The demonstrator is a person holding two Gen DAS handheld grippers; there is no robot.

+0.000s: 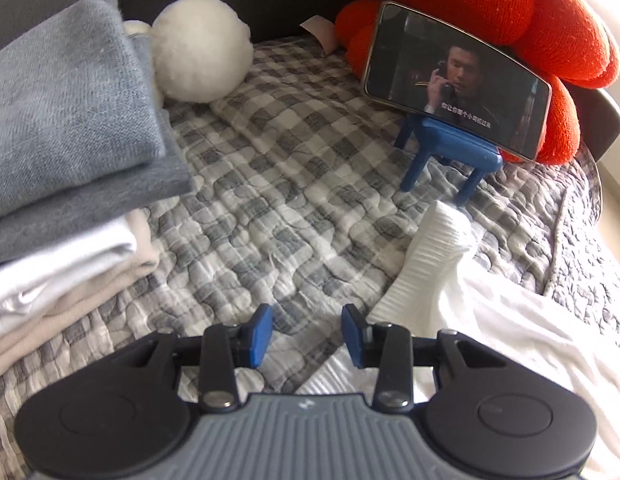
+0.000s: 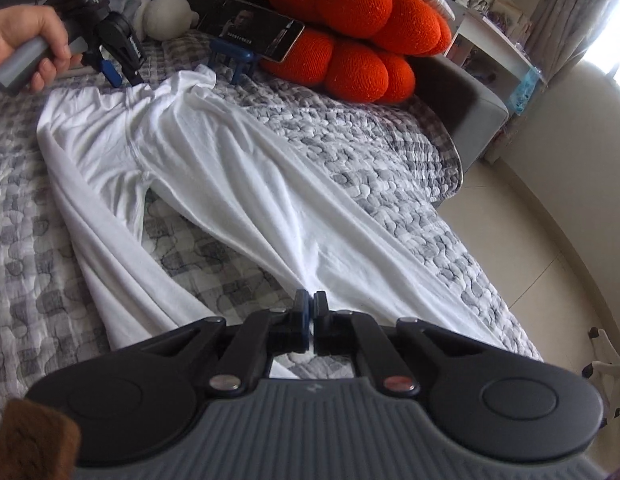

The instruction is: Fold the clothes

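Note:
A white long-sleeved garment [image 2: 230, 184] lies stretched and creased across the checked quilt [image 2: 38, 240]. My right gripper [image 2: 312, 304] is shut on its near part, and the cloth's creases run together at the pinched fingertips. In the left wrist view the garment [image 1: 510, 320] fills the lower right, with a ribbed end [image 1: 434, 240] reaching toward the blue stand. My left gripper [image 1: 308, 328] is open over bare quilt just left of that cloth, with nothing between its blue pads [image 1: 262, 332]. The right wrist view shows a hand [image 2: 26, 36] holding the left gripper [image 2: 122, 78] at the garment's far end.
A stack of folded clothes [image 1: 70, 120], grey on top and white and beige below, sits at the left. A phone [image 1: 454, 80] leans on a small blue stand [image 1: 450, 156] before an orange cushion [image 1: 550, 20]. A white plush ball [image 1: 202, 48] lies behind. The bed's edge drops to tiled floor [image 2: 530, 240] at the right.

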